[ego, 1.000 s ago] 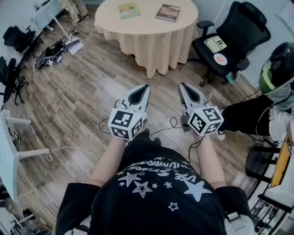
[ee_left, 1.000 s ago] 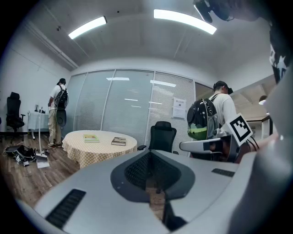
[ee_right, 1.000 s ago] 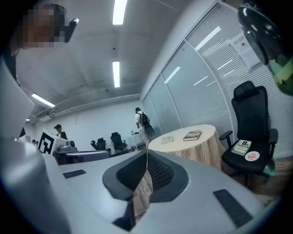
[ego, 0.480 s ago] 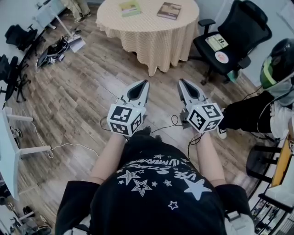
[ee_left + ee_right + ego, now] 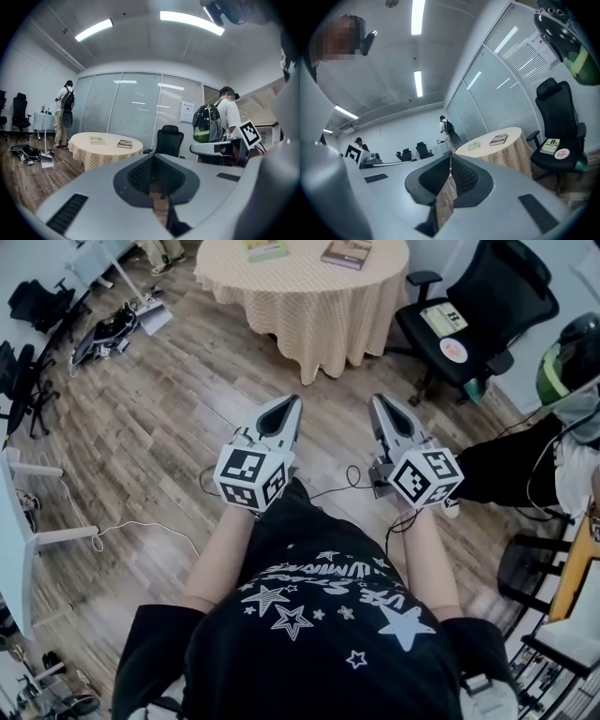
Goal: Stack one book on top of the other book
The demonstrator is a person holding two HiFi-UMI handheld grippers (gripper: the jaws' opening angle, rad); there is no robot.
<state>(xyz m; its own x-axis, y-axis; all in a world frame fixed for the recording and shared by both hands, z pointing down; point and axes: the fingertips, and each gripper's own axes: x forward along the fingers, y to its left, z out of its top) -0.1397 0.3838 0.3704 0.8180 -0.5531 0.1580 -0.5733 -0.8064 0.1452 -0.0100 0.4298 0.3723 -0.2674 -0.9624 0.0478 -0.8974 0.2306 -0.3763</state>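
Two thin, flat books lie well apart on a round worktop (image 5: 309,306) at the far end of the room: a green book (image 5: 265,248) on the left and a dark book (image 5: 346,252) on the right. Neither is stacked yet. A checked cloth (image 5: 281,310) covers the worktop and hangs in soft folds to its sides.

Nearer, over a wood-plank floor (image 5: 159,418), the person holds the left gripper (image 5: 292,401) and the right gripper (image 5: 379,400) side by side. Both are smooth grey plastic, tapering to a point, with their jaws pressed together on nothing.

The shut jaws would likely push a book instead of taking it unless they spread first. A low-lying cover may also be hard to get under, and the loose cloth could bunch or drag. A third book (image 5: 441,319) on the black office chair (image 5: 492,296) to the right could be mistaken for one of the pair.
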